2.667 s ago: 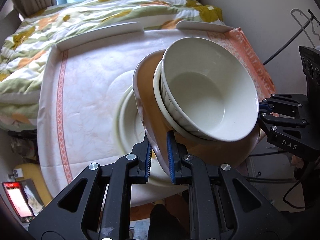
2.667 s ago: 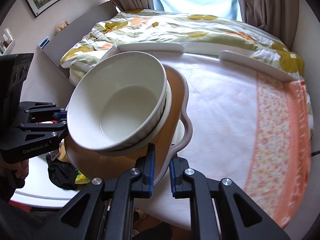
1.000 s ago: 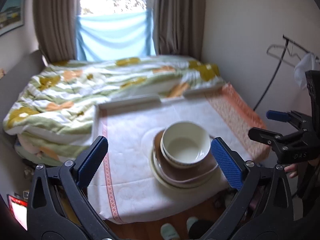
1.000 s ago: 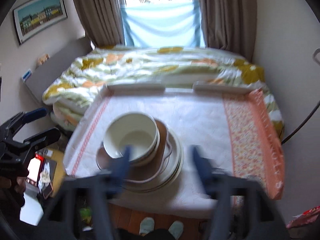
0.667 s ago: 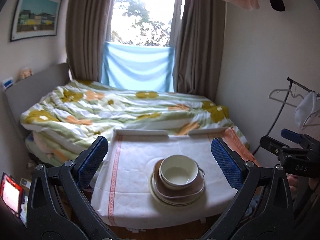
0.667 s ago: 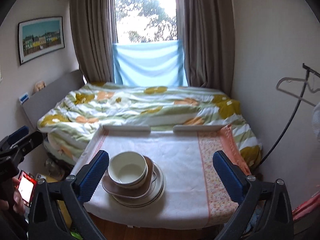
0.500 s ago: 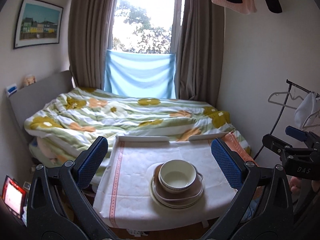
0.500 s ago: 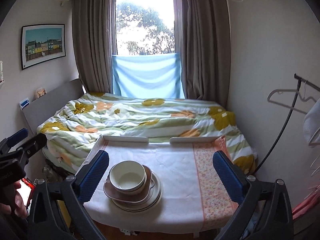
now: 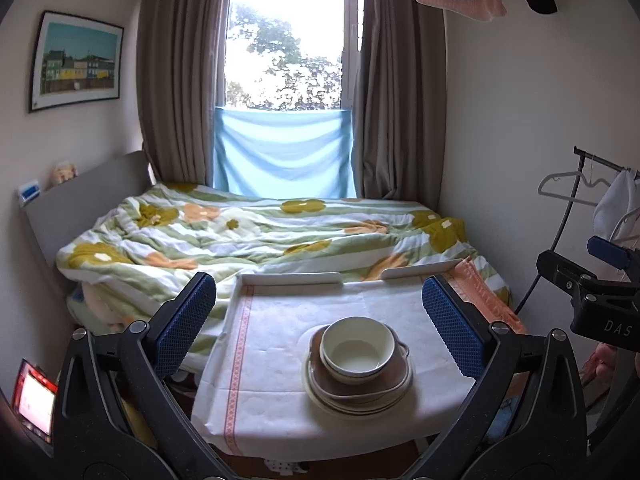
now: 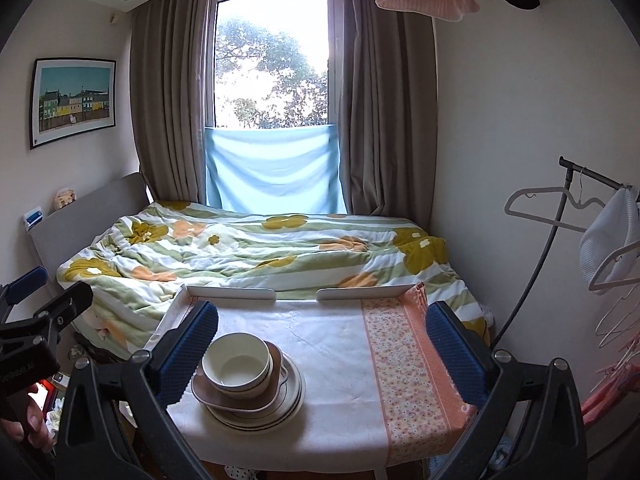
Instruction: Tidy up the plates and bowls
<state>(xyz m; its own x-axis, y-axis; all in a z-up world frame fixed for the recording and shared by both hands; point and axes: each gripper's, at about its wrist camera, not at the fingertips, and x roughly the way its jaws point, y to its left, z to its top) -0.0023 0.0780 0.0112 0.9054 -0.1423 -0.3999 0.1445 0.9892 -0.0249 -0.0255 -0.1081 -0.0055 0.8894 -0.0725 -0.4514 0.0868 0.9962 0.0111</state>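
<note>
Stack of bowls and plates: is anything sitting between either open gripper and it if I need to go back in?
Nothing visible does. The stack of bowls and plates sits alone on the cloth-covered table. The left gripper and right gripper are both open, with only bare cloth between them and the stack.

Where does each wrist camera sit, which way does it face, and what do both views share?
Left wrist view: sits on the left gripper, back from the cloth-covered table, facing the window; its open blue-padded fingers show, with the right gripper at the right edge.
Right wrist view: sits on the right gripper, facing the same way; its open fingers show, with the left gripper and a hand at the left edge.
Shared: the stacked cream bowls and plates.
</note>
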